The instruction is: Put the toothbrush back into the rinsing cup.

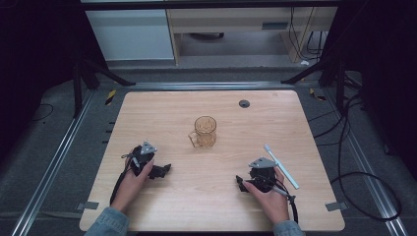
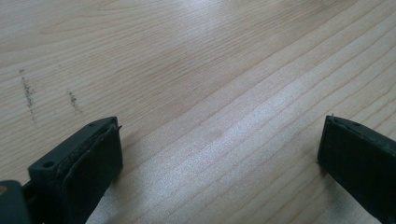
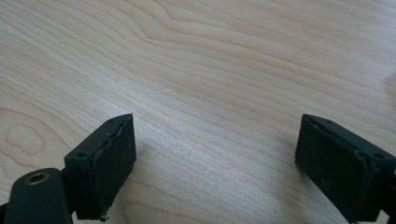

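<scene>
Left gripper: jaws spread, empty, resting near the table's front-left corner. Amber glass mug: upright, mid-table, handle toward the left gripper, probably for grasping. Right gripper: jaws spread, empty. White toothbrush: flat beside it, toward the right edge

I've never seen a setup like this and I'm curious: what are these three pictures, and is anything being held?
A person sits at a wooden table with a hand-held two-jaw tool in each hand. The high view looks down from above: the left tool and the right tool rest near the table's front edge. The other two pictures come from small cameras riding on each tool, looking along its black jaws at bare wood. Both tools' jaws stand wide apart with nothing between them. On the table stand an amber glass mug in the middle and a white toothbrush lying just beside the right hand. Nothing is held.
</scene>
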Available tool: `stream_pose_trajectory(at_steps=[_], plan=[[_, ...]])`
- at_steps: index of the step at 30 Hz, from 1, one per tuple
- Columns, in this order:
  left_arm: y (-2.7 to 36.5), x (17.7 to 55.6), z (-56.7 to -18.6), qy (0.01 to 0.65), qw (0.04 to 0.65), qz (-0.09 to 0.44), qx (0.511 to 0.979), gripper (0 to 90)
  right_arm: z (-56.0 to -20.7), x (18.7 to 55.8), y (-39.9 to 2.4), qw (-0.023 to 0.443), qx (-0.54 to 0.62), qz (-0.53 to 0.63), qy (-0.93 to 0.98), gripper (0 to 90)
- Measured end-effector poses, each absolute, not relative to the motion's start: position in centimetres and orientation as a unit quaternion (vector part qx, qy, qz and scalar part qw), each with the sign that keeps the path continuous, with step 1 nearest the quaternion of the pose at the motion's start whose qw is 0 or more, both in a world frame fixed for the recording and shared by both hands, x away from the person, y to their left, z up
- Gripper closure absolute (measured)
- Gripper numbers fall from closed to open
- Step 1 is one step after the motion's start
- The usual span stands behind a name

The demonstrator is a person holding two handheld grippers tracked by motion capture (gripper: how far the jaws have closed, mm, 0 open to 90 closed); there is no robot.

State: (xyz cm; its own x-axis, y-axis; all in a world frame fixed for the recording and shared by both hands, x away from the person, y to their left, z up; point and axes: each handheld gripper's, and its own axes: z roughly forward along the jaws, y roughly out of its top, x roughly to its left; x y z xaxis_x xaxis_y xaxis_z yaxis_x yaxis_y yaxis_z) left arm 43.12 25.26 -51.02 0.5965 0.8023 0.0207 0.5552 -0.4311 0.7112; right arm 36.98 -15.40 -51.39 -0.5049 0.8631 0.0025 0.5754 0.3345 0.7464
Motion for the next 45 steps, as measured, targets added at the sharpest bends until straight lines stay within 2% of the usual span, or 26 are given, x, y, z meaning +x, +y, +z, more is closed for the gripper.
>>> stream_pose_trajectory(at_steps=[6,12,20,26,30,35,45], plan=[[25.3,43.1,-51.0,0.411,0.34,0.182,0.826,0.0,-51.4,37.0,-15.4,0.201,0.456,0.356,0.791,12.8],[25.3,43.1,-51.0,0.411,0.339,0.182,0.827,0.0,-50.1,36.4,-15.9,0.193,0.456,0.349,0.796,19.6],[25.2,43.1,-51.0,0.413,0.341,0.183,0.825,0.0,-44.4,35.0,-18.3,0.237,0.43,0.281,0.825,27.9],[25.2,43.1,-51.0,0.412,0.34,0.182,0.825,0.0,-41.5,35.8,-20.0,0.239,0.434,0.249,0.832,30.6],[25.2,43.1,-51.0,0.412,0.34,0.182,0.825,0.0,-39.0,37.1,-21.2,0.239,0.438,0.226,0.837,36.3],[25.2,43.1,-51.0,0.412,0.34,0.182,0.825,0.0,-37.8,38.5,-22.3,0.222,0.443,0.212,0.842,40.0],[25.2,43.1,-51.0,0.413,0.341,0.182,0.824,0.0,-34.4,40.4,-24.3,0.226,0.459,0.178,0.841,39.8]])
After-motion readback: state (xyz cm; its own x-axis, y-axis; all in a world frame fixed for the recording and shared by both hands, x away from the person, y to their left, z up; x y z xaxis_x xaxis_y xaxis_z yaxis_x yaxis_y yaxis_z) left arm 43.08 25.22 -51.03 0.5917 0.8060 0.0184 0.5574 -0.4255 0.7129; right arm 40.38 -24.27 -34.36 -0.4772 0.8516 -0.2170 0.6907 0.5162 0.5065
